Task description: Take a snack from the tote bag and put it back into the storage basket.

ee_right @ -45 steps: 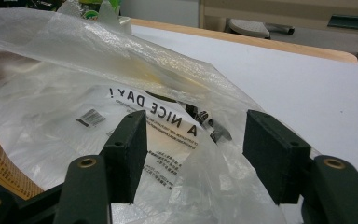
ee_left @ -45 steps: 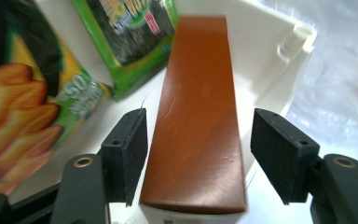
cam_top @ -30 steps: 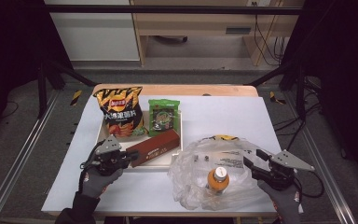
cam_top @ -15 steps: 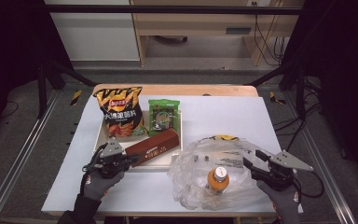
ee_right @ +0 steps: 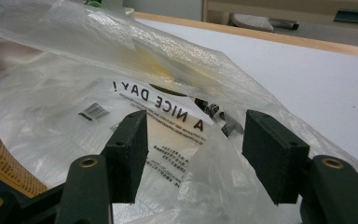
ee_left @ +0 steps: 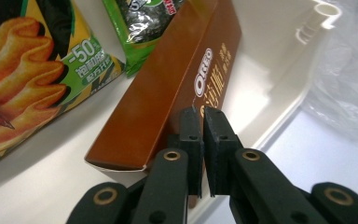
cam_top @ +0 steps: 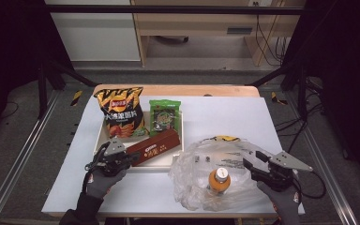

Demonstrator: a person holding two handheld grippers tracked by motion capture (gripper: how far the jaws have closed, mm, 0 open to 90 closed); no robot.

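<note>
The left gripper [ee_left: 202, 112], jaws just closing on the brown Oreo box's [cam_top: 155, 146] near edge in the white tray [cam_top: 178, 140], lay along its long axis, which ran away up-right.

Left gripper [ee_left: 203, 116] – jaws nearly together (nothing between) – touching brown box [ee_left: 168, 93].

A chips bag [cam_top: 119, 112] and a green seaweed packet [cam_top: 164, 116] lie at the far end of the white tray [cam_top: 177, 157] on a white table [cam_top: 225, 117].
</note>
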